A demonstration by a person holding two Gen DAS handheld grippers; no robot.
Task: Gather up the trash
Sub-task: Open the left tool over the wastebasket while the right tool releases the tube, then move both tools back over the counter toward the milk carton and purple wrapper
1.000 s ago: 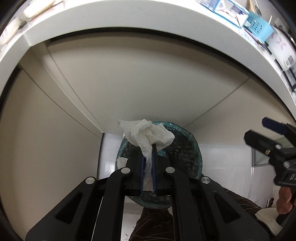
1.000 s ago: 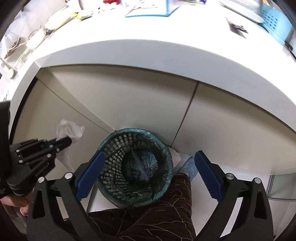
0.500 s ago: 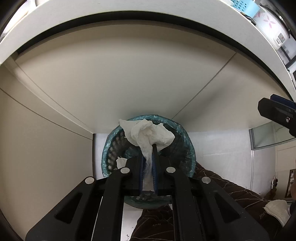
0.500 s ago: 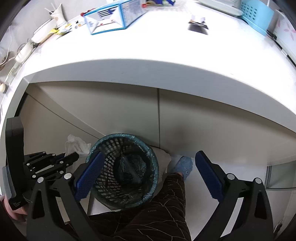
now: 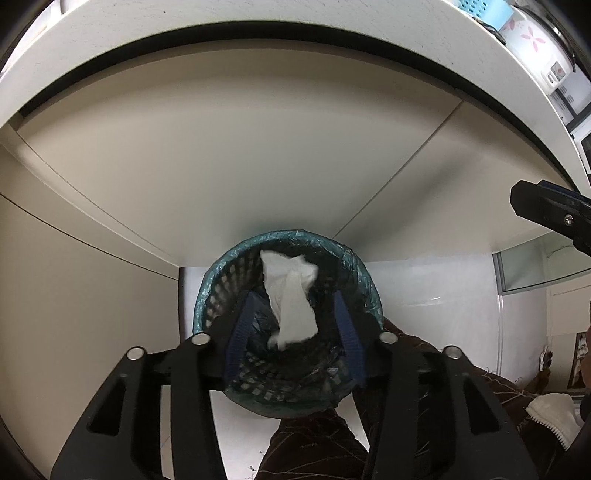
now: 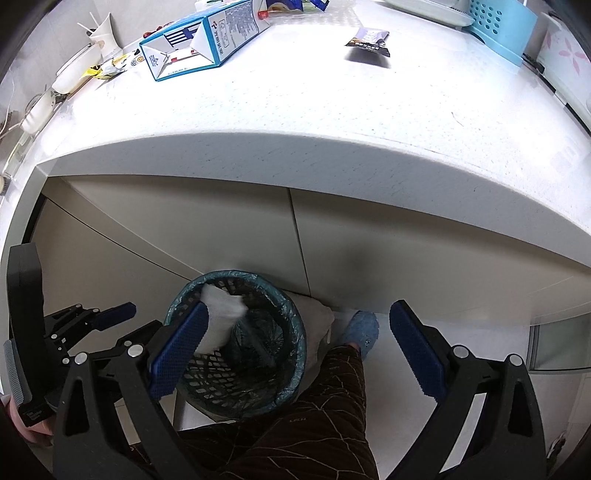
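While the left gripper (image 5: pixel 293 325) hangs over the bin (image 5: pixel 371 291), its blue fingers (image 5: pixel 238 332) have just been opening. Now they stand apart, and the white tissue (image 5: pixel 291 299) sits loose between them without touching either one. The tissue is inside the mouth of the bin, just below the rim. The bin is a dark basket with a green bag in it. It stands on the floor right against the cupboard under the white desk (image 6: pixel 332 122).

Further right, the right gripper (image 6: pixel 293 349) has its fingers (image 6: pixel 415 350) spread wide with nothing in them. Through them a leg in brown trousers (image 6: pixel 314 417) and a blue slipper (image 6: pixel 364 330) show beside the bin. Up on the desk lie a milk carton (image 6: pixel 207 38), a small snack wrapper (image 6: pixel 369 40) and a blue basket (image 6: pixel 502 24).
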